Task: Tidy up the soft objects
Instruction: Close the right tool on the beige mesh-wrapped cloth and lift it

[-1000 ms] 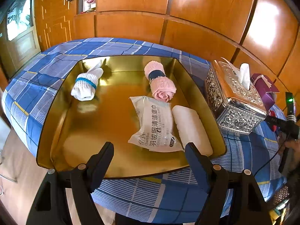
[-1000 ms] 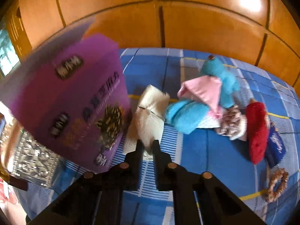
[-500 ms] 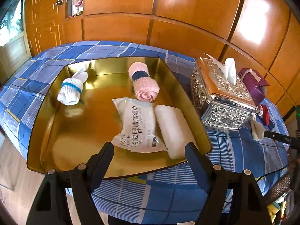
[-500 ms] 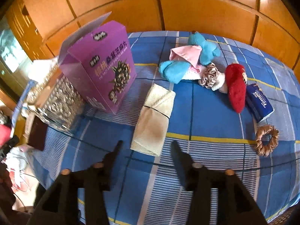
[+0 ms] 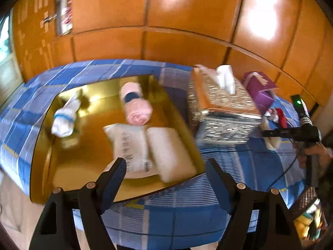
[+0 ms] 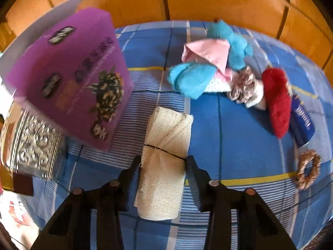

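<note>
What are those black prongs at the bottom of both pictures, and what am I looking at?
No robot here: a person holds a two-fingered gripper in each hand, each carrying a fisheye camera looking along its fingers. The left gripper hangs open and empty over a gold tray holding a white sock, a pink towel roll, a wipes packet and a white roll. The right gripper has just been closing around a cream gauze roll on the blue checked cloth; whether it grips yet is unclear. Nearby stand a purple box and other soft things.
</note>
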Demonstrator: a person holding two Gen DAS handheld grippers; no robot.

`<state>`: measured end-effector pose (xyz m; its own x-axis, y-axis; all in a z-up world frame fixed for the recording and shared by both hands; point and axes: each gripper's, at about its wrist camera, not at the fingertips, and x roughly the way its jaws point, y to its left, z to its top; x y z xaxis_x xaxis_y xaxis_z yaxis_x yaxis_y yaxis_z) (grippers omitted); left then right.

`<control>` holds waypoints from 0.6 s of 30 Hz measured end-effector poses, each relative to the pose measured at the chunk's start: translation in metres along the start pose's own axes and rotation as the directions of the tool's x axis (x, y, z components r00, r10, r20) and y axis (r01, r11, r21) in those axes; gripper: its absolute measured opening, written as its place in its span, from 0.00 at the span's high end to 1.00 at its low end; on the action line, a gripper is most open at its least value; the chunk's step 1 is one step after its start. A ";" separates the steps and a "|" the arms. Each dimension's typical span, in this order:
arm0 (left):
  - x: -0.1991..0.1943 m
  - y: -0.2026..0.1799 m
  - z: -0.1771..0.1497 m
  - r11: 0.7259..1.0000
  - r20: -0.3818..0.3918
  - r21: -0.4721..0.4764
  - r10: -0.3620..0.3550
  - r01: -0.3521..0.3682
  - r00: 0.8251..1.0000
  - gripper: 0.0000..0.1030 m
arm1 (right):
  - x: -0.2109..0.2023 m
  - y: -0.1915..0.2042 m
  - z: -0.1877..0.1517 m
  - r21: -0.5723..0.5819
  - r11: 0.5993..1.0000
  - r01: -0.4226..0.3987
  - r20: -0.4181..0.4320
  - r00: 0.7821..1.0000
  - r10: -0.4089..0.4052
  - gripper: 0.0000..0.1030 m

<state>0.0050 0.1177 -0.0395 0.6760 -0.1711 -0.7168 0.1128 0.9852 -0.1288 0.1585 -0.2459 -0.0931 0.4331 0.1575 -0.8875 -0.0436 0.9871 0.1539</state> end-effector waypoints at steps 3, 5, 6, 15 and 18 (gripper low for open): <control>-0.002 -0.020 0.007 0.997 0.009 0.072 -0.035 0.034 0.999 0.25 | -0.024 -0.002 -0.011 -0.017 1.000 0.020 0.052 0.998 -0.019 0.62; -0.002 -0.039 0.014 0.990 0.007 0.122 -0.073 0.072 0.997 0.25 | -0.044 -0.016 -0.013 0.013 1.000 0.026 0.100 0.995 -0.028 0.62; -0.002 -0.048 0.017 0.986 0.005 0.143 -0.090 0.089 0.996 0.25 | -0.056 -0.027 -0.013 0.039 0.999 0.029 0.130 0.991 -0.034 0.62; 0.016 -0.173 0.048 0.883 -0.062 0.388 -0.260 0.263 0.964 0.25 | -0.141 -0.137 -0.020 0.308 0.933 0.186 0.276 0.921 -0.274 0.62; 0.028 -0.222 0.052 0.832 -0.118 0.445 -0.312 0.332 0.943 0.25 | -0.149 -0.174 -0.026 0.411 0.885 0.217 0.269 0.899 -0.345 0.62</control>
<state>0.0370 -0.1053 0.0049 0.5157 -0.4697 -0.7166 0.6421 0.7656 -0.0398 0.0780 -0.4399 0.0014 0.6465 -0.2066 -0.7344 0.4255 0.8967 0.1223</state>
